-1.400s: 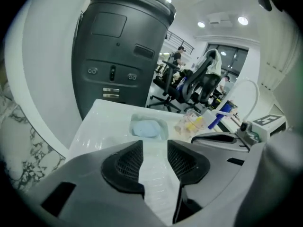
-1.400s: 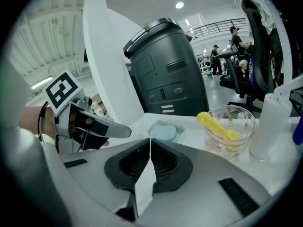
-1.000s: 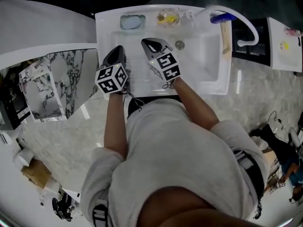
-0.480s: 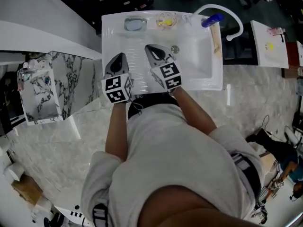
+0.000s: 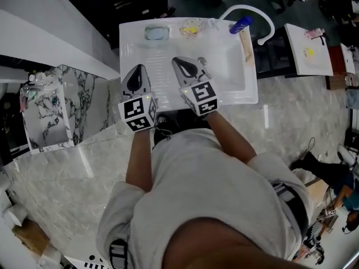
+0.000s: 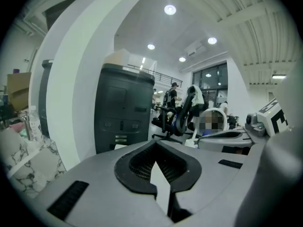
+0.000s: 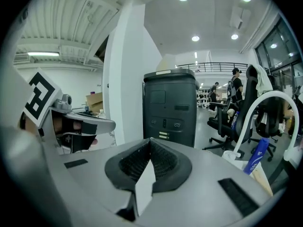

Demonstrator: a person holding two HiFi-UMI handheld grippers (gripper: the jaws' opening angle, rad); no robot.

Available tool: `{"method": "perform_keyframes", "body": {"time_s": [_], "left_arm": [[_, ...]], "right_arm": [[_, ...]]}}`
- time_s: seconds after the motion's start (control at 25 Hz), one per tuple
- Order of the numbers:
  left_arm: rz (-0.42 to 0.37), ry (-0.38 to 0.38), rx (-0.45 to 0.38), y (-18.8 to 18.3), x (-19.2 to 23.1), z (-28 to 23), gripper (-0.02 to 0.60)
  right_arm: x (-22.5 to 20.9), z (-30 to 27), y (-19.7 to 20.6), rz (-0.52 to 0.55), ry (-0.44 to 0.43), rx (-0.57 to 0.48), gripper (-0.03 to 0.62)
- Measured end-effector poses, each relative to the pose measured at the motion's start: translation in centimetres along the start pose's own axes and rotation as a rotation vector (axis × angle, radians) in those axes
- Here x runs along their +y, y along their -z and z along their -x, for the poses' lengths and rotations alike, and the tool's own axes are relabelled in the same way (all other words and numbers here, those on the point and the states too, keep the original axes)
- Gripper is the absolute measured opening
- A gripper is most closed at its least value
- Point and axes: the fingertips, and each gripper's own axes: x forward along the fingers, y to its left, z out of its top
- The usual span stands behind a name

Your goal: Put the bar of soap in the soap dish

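Note:
In the head view a pale blue soap dish (image 5: 157,33) and a yellow bar in a clear holder (image 5: 190,27) sit on the back ledge of the white sink (image 5: 249,91). My left gripper (image 5: 136,73) and right gripper (image 5: 182,64) hover side by side over the sink's front half, short of both items. Each is shut with nothing between its jaws. In the left gripper view the left gripper (image 6: 155,144) points out level into the room. The right gripper (image 7: 150,142) does the same in the right gripper view. Neither of those views shows the soap or the dish.
A white curved faucet (image 5: 249,9) arches over the sink's back right corner, with a blue bottle (image 5: 240,24) under it; both show in the right gripper view, faucet (image 7: 272,103) and bottle (image 7: 258,156). A marbled panel (image 5: 50,111) stands left; a dark cabinet (image 7: 170,108) lies ahead.
Both grippers have risen together over the sink's front, and still stay shut. The sink now looks smaller and farther below in the head view.

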Motion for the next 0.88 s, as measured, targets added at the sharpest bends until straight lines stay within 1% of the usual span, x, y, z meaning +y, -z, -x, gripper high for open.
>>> {"method": "perform_keyframes", "body": {"time_s": [0.16,0.32,0.52,0.72,0.88], "left_arm": [[-0.009,-0.001,-0.027,-1.8,-0.4,0.1,0.017],[-0.032,-0.001,-0.037,-3.4,-1.3,-0.2,0.017],[-0.065,0.012,-0.117,-8.4,-2.5,-0.4,0.017],[-0.064,0.028,-0.180,-11.5,-4.3,0.3,0.017],[-0.079,0.024,-0.209,-12.6,-5.8,0.3,0.017]], "right_arm": [[0.4,-0.2,-1.7,0.024,-0.021,-0.021,0.000],[-0.6,0.1,-3.6,0.028,-0.033,-0.055,-0.001],[-4.3,1.6,-8.9,0.018,-0.004,-0.167,0.000],[-5.8,4.1,-12.4,0.018,0.015,-0.246,0.000],[-6.3,5.3,-13.8,0.049,0.017,-0.286,0.000]]}}
